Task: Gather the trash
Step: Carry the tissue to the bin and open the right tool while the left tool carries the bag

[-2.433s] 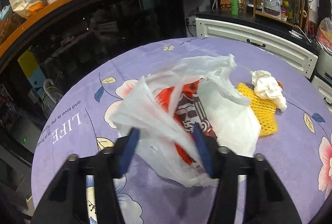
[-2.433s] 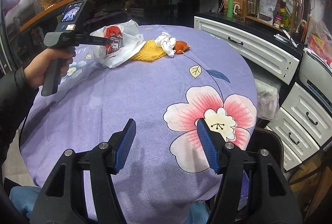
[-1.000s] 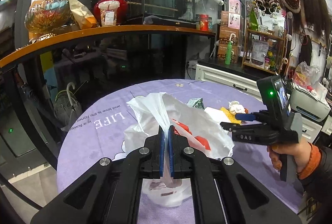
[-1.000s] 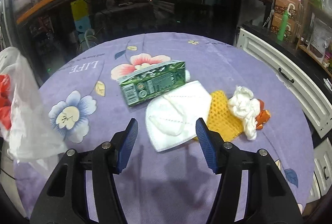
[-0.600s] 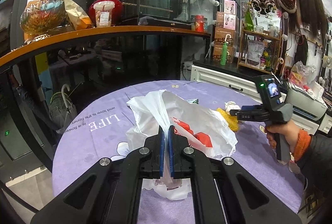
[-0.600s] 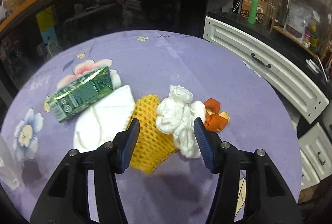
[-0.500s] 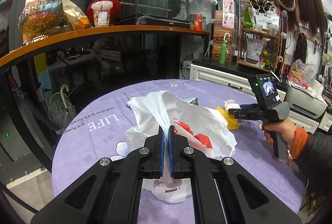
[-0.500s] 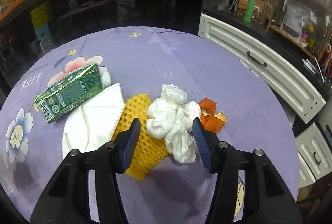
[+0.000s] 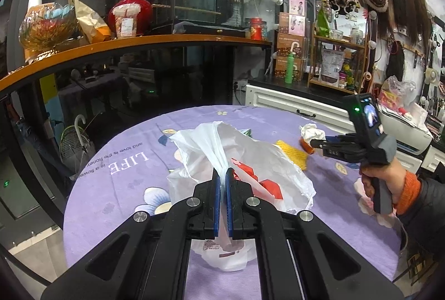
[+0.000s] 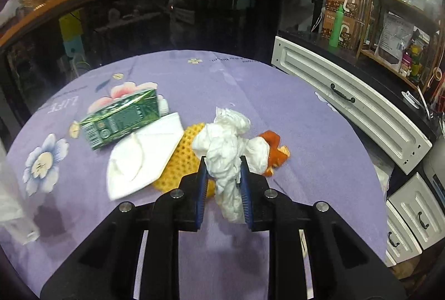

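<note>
On a round desk (image 10: 172, 72) draped in purple floral cloth, the right claw (image 10: 224, 183) is closing around a crumpled white tissue (image 10: 228, 141), which sits between its blue pads with its twisted tail hanging down past them. In the right wrist view the wad lies near the picture's centre, resting partly on a yellow foam net (image 10: 183, 158) at its 9 o'clock and touching orange peel (image 10: 275, 152) at its 3 o'clock. A white mask (image 10: 144, 155) and a green carton (image 10: 122, 116) lie farther out toward 9 and 10 o'clock. The left claw (image 9: 221, 188) is clamped together on the gathered neck of a white plastic bag (image 9: 250, 161), holding it up off the cloth; in the left wrist view the bag fills the middle, and the trash pile sits toward 2 o'clock of it, where the person's hand (image 9: 381, 175) carries the other tool.

The risks from here look modest but real. The tissue is loose and soft, so a grip on only part of the wad could let it unravel or slip out in transit. Its edge could also drag the peel or snag the net along. And the bag's mouth appears pinched nearly closed, so the tissue may land on the cloth unless the opening is spread first
</note>
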A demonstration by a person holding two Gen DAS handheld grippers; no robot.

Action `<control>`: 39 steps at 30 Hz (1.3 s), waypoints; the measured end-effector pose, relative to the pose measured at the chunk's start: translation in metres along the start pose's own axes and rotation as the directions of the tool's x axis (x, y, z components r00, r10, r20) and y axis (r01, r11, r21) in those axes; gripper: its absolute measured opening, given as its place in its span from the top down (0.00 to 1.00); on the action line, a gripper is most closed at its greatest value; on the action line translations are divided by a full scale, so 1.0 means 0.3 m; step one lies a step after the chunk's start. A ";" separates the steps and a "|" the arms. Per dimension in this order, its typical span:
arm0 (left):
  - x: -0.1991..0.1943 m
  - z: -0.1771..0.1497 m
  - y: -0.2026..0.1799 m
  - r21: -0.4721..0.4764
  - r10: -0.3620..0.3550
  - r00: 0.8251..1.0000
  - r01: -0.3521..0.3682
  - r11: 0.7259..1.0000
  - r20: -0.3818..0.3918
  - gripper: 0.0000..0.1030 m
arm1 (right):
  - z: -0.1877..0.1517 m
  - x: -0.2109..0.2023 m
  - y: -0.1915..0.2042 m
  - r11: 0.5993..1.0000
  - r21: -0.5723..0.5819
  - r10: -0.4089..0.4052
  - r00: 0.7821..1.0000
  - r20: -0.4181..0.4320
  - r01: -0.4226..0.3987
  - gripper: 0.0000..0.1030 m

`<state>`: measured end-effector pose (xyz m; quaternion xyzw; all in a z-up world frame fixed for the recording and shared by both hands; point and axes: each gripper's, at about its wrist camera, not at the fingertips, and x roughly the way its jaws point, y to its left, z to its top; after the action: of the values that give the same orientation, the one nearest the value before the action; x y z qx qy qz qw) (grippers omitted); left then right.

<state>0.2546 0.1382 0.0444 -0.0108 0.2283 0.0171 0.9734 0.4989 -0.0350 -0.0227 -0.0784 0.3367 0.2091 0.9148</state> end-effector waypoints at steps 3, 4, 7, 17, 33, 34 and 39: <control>-0.012 0.005 -0.040 0.008 -0.023 1.000 0.023 1.000 0.001 0.96 | -0.047 -0.088 -0.009 1.000 0.017 0.014 1.000 0.014 -0.015 0.78; -0.017 0.007 -0.062 0.013 -0.033 0.999 0.033 0.999 0.002 0.96 | -0.067 -0.125 -0.016 1.000 0.021 0.021 1.000 0.022 -0.022 0.78; -0.028 0.007 -0.117 0.031 -0.055 0.998 0.055 0.998 0.003 0.96 | -0.121 -0.225 -0.051 0.999 0.034 0.027 0.999 0.039 -0.028 0.78; -0.051 0.006 -0.364 0.094 -0.165 0.986 0.165 0.982 -0.003 0.96 | -0.338 -0.501 -0.208 0.994 0.096 -0.051 0.995 0.080 0.043 0.78; -0.059 0.012 -0.821 0.169 -0.390 0.920 0.387 0.906 -0.016 0.96 | -0.707 -0.746 -0.535 0.943 0.250 -0.230 0.973 0.019 0.218 0.78; -0.054 0.010 -0.856 0.176 -0.404 0.914 0.401 0.899 -0.023 0.96 | -0.725 -0.745 -0.556 0.939 0.261 -0.235 0.972 0.008 0.225 0.78; -0.027 -0.005 -0.996 0.199 -0.454 0.890 0.455 0.868 -0.052 0.96 | -0.827 -0.695 -0.644 0.919 0.302 -0.244 0.967 -0.067 0.253 0.78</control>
<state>0.2582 -0.1607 0.0506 0.0363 0.2217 -0.2358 0.9455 0.2952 -0.3483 -0.0757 0.0205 0.3654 0.0351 0.9300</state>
